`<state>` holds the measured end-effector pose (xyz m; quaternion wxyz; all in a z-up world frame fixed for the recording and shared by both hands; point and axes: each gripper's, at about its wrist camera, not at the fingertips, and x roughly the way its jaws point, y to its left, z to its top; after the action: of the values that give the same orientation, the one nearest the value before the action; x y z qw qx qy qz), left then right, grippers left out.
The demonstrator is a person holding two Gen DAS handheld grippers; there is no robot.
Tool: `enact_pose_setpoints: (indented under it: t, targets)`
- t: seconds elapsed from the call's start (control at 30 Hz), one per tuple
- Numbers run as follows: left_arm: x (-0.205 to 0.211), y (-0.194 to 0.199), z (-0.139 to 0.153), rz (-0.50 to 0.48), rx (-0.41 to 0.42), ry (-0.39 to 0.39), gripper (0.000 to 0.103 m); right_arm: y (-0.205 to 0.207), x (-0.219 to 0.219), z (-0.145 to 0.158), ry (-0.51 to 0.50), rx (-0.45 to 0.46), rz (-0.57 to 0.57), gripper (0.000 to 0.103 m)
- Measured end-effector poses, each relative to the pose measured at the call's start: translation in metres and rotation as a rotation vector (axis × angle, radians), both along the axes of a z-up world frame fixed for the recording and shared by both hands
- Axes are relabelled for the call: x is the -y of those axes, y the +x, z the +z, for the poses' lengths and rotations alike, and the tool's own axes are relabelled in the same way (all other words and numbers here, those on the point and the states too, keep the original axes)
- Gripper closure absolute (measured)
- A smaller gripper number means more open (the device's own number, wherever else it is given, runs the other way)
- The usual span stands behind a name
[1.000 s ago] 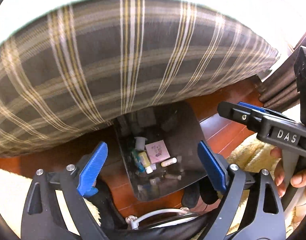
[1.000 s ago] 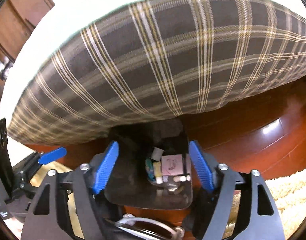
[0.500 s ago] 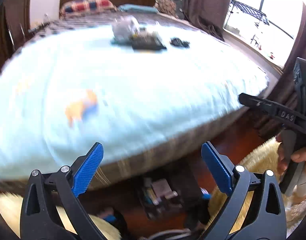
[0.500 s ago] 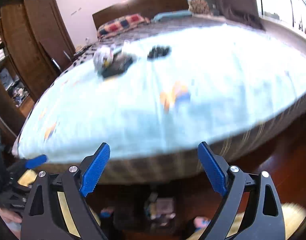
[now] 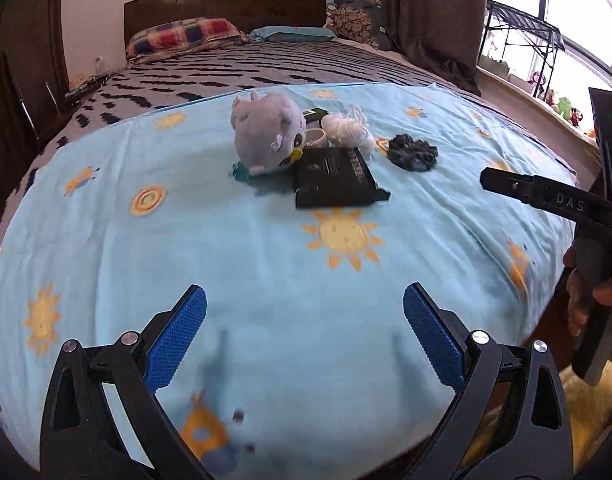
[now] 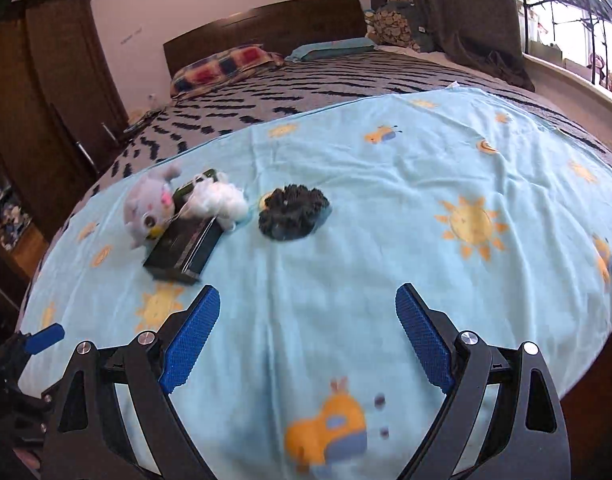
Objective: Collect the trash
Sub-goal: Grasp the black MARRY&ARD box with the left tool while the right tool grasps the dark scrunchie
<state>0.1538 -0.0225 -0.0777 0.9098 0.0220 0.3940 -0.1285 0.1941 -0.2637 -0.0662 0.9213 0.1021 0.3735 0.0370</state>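
both my claws, left claw (image 5: 304, 338) and right claw (image 6: 307, 338), are released and empty. the trash, a white wad (image 6: 217, 199) and dark clump (image 6: 293, 211), lies far on the bed (image 6: 386, 240), the clump nearer my right claw.

A crumpled white wad (image 5: 348, 131) is lying on the light-blue sheet, touching the far edge of a flat black box (image 5: 333, 179) that is resting tilted against a grey plush toy. Just beside them, apart from the box, a dark crinkled clump (image 5: 412, 152) is sitting flat on the sheet, over a printed sun.
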Motion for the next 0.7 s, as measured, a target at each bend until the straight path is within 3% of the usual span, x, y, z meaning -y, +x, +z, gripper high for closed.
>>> enact_pose_setpoints:
  t: [0.2,0.33,0.5,0.7]
  targets:
    - [0.02,0.046,0.001,-0.028,0.011,-0.029,0.009,0.052,0.003,-0.013,0.035,-0.042,-0.024,0.014]
    - [0.034,0.074,-0.004,-0.038,-0.013,-0.032,0.009,0.075,0.002,-0.015,0.066,-0.052,-0.024,0.023]
    - [0.043,0.105,-0.013,-0.019,-0.046,-0.025,0.009,0.091,-0.004,-0.024,0.093,-0.083,-0.011,0.03]
    - [0.045,0.129,-0.029,-0.009,-0.107,-0.033,0.011,0.098,-0.013,-0.032,0.058,-0.108,0.012,0.039]
